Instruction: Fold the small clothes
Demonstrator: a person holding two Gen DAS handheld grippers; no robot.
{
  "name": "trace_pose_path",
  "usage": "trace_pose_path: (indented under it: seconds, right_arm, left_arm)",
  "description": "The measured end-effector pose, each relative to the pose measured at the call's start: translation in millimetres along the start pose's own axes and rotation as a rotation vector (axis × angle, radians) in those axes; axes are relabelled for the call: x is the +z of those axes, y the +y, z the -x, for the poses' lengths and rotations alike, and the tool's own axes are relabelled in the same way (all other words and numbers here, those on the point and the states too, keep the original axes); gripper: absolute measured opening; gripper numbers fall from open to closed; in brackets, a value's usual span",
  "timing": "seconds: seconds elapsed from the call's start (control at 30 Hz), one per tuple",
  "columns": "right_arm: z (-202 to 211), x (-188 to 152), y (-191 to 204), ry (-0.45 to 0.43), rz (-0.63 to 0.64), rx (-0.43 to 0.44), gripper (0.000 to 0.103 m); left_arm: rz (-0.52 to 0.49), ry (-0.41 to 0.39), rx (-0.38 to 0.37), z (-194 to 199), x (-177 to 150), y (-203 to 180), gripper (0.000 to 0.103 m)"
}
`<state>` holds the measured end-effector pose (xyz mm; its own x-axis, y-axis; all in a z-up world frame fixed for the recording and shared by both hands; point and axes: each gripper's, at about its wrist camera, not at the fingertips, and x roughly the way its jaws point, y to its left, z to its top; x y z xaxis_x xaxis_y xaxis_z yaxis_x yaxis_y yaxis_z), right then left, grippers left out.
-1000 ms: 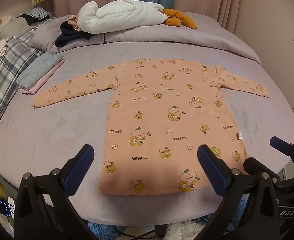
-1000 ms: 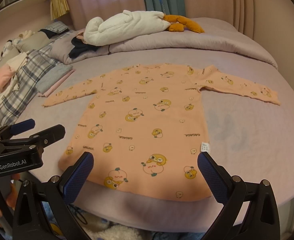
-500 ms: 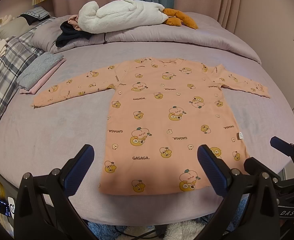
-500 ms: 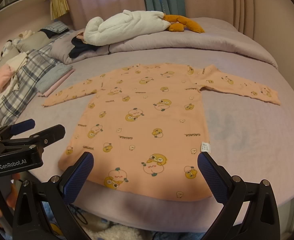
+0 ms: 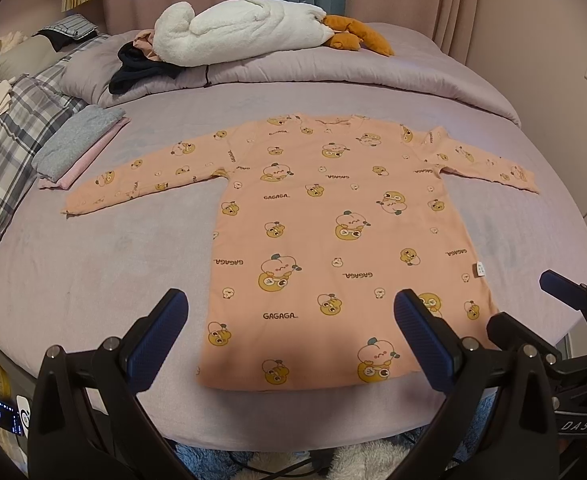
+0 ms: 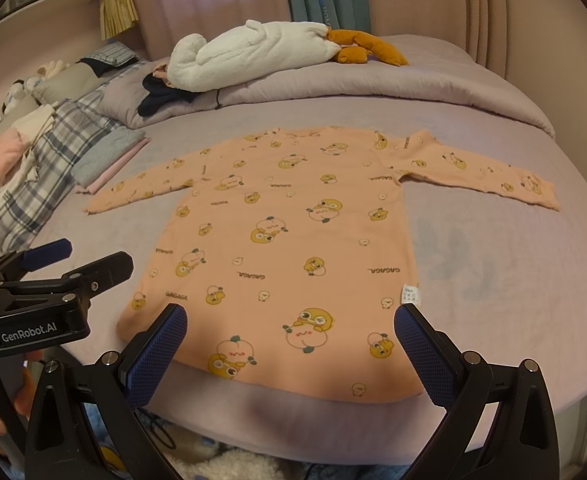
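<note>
Ahead of both wide-spread grippers, peach shirt (image 5: 333, 240) flat on bed (image 5: 93, 272)

Peach top (image 5: 333, 240): soft matt knit cloth with a printed cartoon pattern; small white woven label (image 6: 410, 294) at the side seam. Bed (image 5: 93, 264): lilac cover of matt, faintly napped fabric. Quilt (image 5: 373, 76): same dull lilac cloth, padded. White plush toy (image 5: 237, 28): fluffy pile, with orange plush feet (image 5: 353, 36). Folded clothes (image 5: 77, 144): grey fuzzy knit over smooth pink cloth. Left claw (image 5: 291, 344) and right claw (image 6: 291, 352): matt black plastic arms, blue finely textured rubbery pads (image 5: 157, 340), bright metal screw heads.
</note>
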<state>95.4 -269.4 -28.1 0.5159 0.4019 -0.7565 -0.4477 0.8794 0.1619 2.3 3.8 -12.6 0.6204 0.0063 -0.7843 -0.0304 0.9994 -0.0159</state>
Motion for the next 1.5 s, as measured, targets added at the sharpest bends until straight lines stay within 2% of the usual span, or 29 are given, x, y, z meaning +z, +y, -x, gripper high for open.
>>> trace_pose_path:
  seconds: [1.17,1.23,1.3,1.4,1.5]
  right_arm:
    - [0,2,-2,0.007,-0.013,0.003,0.102]
    - [-2,3,-5,0.004,-0.031,0.031,0.102]
    - [-7,4,-14,0.003,-0.076,0.110,0.102]
    - [-23,1,-43,0.013,-0.209,0.241,0.102]
    - [-40,-4,-78,0.023,-0.345,0.253,0.102]
  left_arm:
    - [0.004,0.012,-0.015,-6,-1,0,0.103]
    - [0.028,0.012,-0.077,-10,-1,3,0.103]
    - [0.073,0.019,-0.172,-17,-1,9,0.103]
    - [0.176,0.061,-0.371,-38,1,22,0.103]
    - [0.265,0.105,-0.494,-61,0,31,0.103]
